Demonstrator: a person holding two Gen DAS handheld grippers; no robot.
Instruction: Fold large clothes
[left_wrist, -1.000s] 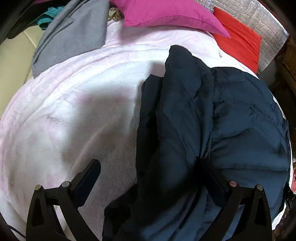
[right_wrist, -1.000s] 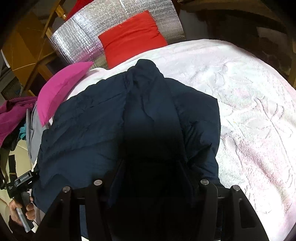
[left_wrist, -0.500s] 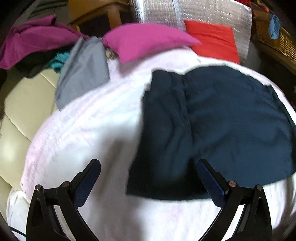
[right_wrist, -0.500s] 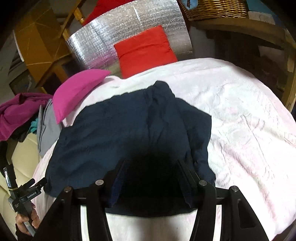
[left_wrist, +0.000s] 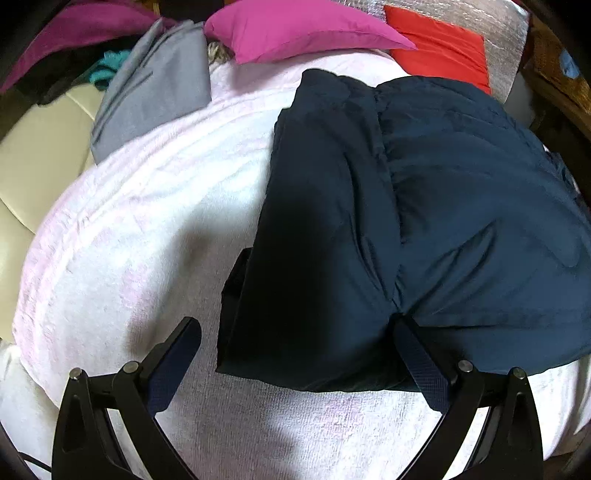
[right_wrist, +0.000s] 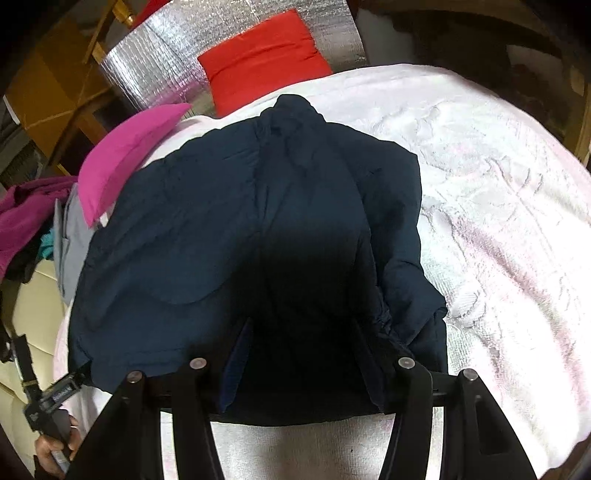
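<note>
Garment: dark navy padded jacket (left_wrist: 424, 221), folded into a thick bundle, lying on the pale pink-white textured blanket (left_wrist: 147, 240) that covers the bed.
Garment layout: in the left wrist view a folded panel lies along the jacket's left side, with a crease between it and the broader right part; in the right wrist view the collar end (right_wrist: 295, 110) points away from the camera, toward the cushions.
Left tongs (left_wrist: 295, 354): spread wide. The left finger is over bare blanket, apart from the jacket; the right finger (left_wrist: 417, 362) is against the jacket's near hem at the crease. No fabric is pinched between them.
Right tongs (right_wrist: 303, 362): about half spread, both fingers pushed into the near edge of the jacket, with dark fabric filling the gap between them. Whether the fabric is gripped cannot be told; the area is in deep shadow.
Surroundings, far edge of bed: magenta pillow (left_wrist: 303, 29), red cushion (left_wrist: 439, 51), silver quilted foil panel (right_wrist: 155, 70) behind them.
Surroundings, left edge: folded grey garment (left_wrist: 155, 85) partly on the blanket; cream padded surface (left_wrist: 37, 166) beside the bed.
</note>
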